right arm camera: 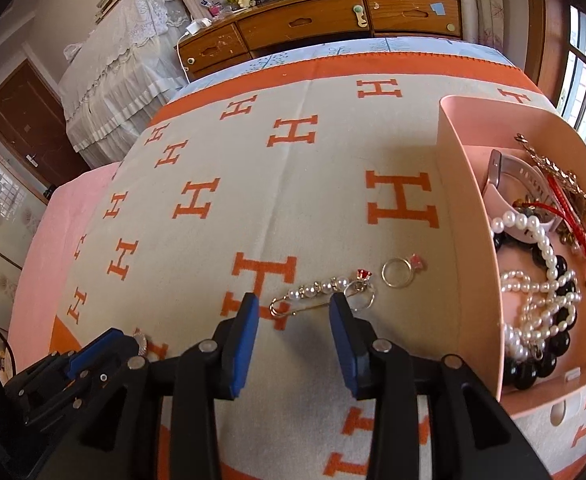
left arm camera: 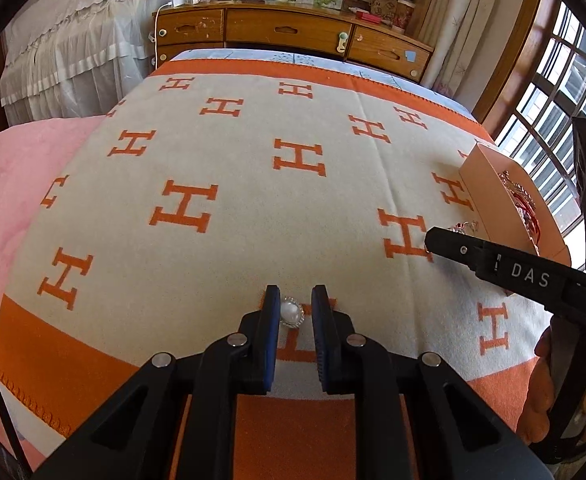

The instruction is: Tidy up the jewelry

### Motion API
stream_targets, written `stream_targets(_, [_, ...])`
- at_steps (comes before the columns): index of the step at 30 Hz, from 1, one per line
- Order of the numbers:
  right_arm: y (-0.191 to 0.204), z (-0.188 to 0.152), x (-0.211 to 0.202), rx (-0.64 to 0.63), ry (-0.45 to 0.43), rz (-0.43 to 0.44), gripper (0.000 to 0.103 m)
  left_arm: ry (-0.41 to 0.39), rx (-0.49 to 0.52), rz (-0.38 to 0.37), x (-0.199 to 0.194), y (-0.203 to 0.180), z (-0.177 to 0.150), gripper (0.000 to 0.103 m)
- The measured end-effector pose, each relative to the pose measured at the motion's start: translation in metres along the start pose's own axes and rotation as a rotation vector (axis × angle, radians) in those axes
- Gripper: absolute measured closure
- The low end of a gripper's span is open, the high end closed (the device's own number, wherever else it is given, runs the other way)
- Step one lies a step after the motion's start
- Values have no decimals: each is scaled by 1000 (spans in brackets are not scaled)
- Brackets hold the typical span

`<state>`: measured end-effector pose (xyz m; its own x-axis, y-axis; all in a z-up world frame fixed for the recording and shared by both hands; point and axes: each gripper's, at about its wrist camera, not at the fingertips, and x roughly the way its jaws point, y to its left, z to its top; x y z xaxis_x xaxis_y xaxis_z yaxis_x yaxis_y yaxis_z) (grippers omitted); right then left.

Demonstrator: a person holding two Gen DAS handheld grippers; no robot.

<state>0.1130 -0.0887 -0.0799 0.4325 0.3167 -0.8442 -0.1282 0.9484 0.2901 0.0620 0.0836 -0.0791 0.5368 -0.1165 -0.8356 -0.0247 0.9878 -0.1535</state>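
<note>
A round pearl brooch (left arm camera: 291, 312) with a sparkly rim lies on the blanket between the fingers of my open left gripper (left arm camera: 295, 300), close to the left finger. My right gripper (right arm camera: 293, 308) is open over a pearl safety-pin brooch (right arm camera: 311, 294). A red-stone ring (right arm camera: 360, 286) and a pink-stone ring (right arm camera: 401, 273) lie just beyond it. The pink box (right arm camera: 469, 216) at the right holds pearl strands, black beads, a watch and red cords. The left gripper (right arm camera: 105, 350) and the round brooch (right arm camera: 141, 340) show at lower left in the right wrist view.
The orange and cream H-pattern blanket (left arm camera: 233, 160) covers the bed. A pink cover (left arm camera: 21, 168) lies on the left. A wooden dresser (left arm camera: 289, 30) stands beyond the bed, a window (left arm camera: 565, 92) at right. The right gripper's body (left arm camera: 513, 270) reaches in from the right.
</note>
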Motion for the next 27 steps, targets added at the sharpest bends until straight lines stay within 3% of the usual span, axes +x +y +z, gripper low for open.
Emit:
stream_targets(6, [6, 10, 7, -9, -4, -59, 65, -2, -1, -16, 4, 5, 8, 89])
stream_targets(17, [33, 6, 16, -233, -47, -132, 62, 8, -20, -40, 11, 12, 12, 89])
stream_targets(19, [34, 4, 15, -253, -56, -143, 67, 11, -21, -42, 11, 12, 12, 89])
stream_targets(21, [33, 3, 14, -262, -64, -153, 89, 10, -16, -41, 11, 10, 11, 89])
stream_targets(24, [26, 4, 11, -233, -62, -126, 96, 5, -9, -42, 9, 7, 10, 89])
stream_targets(27, [22, 3, 9, -220, -58, -105, 96, 2, -4, -42, 7, 6, 9, 89])
